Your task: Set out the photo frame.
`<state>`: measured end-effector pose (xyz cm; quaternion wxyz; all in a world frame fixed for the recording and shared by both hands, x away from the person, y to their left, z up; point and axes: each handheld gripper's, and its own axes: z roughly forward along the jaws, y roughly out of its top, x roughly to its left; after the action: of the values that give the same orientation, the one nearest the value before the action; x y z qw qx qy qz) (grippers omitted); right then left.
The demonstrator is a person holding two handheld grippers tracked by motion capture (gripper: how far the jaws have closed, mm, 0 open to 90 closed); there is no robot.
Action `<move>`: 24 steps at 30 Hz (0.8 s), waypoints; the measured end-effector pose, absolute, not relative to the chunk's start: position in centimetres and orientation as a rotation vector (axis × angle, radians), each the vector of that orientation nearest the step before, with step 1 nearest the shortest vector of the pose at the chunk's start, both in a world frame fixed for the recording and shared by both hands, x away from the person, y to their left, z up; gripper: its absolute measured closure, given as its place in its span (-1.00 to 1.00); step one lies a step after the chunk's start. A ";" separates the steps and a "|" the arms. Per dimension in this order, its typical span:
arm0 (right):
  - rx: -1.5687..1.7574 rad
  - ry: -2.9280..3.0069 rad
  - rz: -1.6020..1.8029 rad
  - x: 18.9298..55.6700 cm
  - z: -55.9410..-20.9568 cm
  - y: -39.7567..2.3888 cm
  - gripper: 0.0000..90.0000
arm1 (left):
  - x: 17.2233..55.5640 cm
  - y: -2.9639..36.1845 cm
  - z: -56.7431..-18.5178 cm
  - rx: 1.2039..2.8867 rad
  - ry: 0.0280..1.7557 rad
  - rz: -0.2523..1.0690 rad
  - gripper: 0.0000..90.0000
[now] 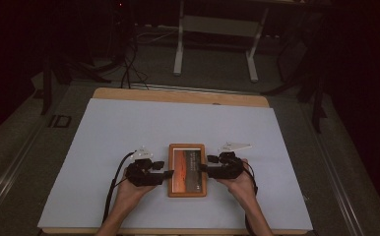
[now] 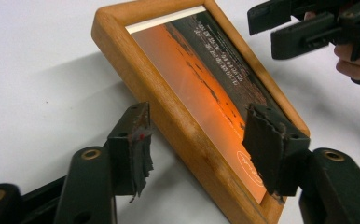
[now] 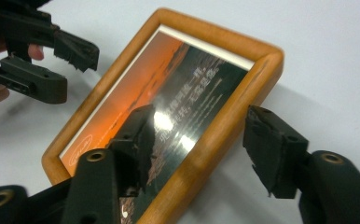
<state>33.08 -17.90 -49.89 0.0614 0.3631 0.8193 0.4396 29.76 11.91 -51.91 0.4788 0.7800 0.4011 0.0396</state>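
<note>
Two open grippers flank glossy rounded wooden picture frame (image 1: 187,169)

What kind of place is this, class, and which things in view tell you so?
Probably a lab or recording workspace: a white-covered table holding one wooden picture frame, cables on the floor, and a bare desk stand behind.

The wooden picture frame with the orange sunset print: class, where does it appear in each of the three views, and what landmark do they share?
High view: the wooden picture frame lies flat, centre near edge.
Left gripper view: it runs diagonally, top left to bottom right.
Right gripper view: it runs diagonally, bottom left to upper right.
Shared landmark: the white text on the print's dark half.
</note>
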 end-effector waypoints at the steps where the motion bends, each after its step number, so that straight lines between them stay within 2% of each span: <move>1: 1.096 2.485 1.321 33.1 -50.0 -17.8 -0.08 | 29.8 11.9 -52.0 1.911 0.981 0.097 -0.10; 8: 1.098 2.494 1.308 33.1 -50.6 -17.5 -0.15 | 29.7 11.6 -52.0 1.933 0.984 0.110 -0.17; 14: 1.053 2.438 1.356 33.3 -49.9 -17.5 -0.04 | 29.7 11.6 -52.1 1.933 0.983 0.110 -0.17; 17: 1.034 2.412 1.365 33.5 -49.8 -17.1 0.19 | 29.7 11.6 -52.1 1.934 0.983 0.117 -0.17; 21: 0.969 2.392 1.371 33.8 -50.0 -16.7 0.89 | 29.7 11.7 -52.0 1.929 0.981 0.124 -0.17; 22: 0.961 2.386 1.374 33.9 -50.0 -16.6 1.00 | 29.7 11.7 -52.0 1.930 0.981 0.125 -0.17; 24: 0.938 2.365 1.359 34.0 -50.0 -16.2 1.00 | 29.6 11.8 -52.0 1.934 0.978 0.129 -0.16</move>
<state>34.02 -16.16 -50.00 0.1282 0.3225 0.8131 0.4674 29.65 11.75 -52.00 0.4665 0.7880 0.3983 0.0524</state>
